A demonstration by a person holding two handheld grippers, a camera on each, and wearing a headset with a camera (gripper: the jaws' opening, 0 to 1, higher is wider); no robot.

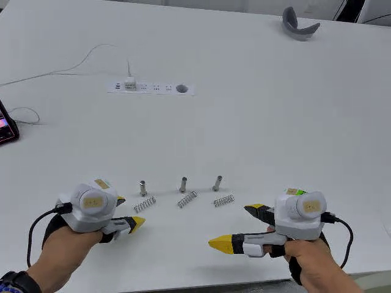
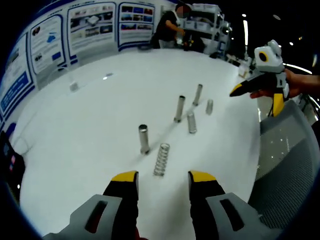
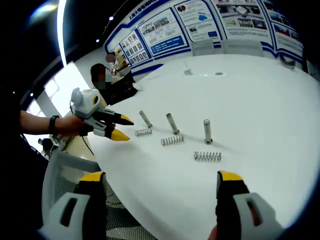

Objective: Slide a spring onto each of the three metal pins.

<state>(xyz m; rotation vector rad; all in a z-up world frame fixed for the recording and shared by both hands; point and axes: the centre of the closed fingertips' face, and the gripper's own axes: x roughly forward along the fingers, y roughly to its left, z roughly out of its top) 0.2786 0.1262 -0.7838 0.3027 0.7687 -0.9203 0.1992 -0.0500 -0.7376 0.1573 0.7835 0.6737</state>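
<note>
Jaws parted and empty on both: left gripper (image 1: 129,211) moderately, right gripper (image 1: 233,226) wider. Just ahead of left jaws, left spring (image 2: 161,160) lying flat on bench (image 1: 256,122), just beside left pin (image 2: 144,138). Middle spring (image 1: 187,199) and right spring (image 1: 224,200) likewise lying in front of middle pin (image 1: 183,184) and right pin (image 1: 217,182). All pins upright, bare.

Risks, as judged: thin coil rolling away or squirting from hard jaw tips; overly firm pinch buckling it; misaligned bore knocking a pin over, if unfixed.

Springs: small, bright metal, open-wound.
</note>
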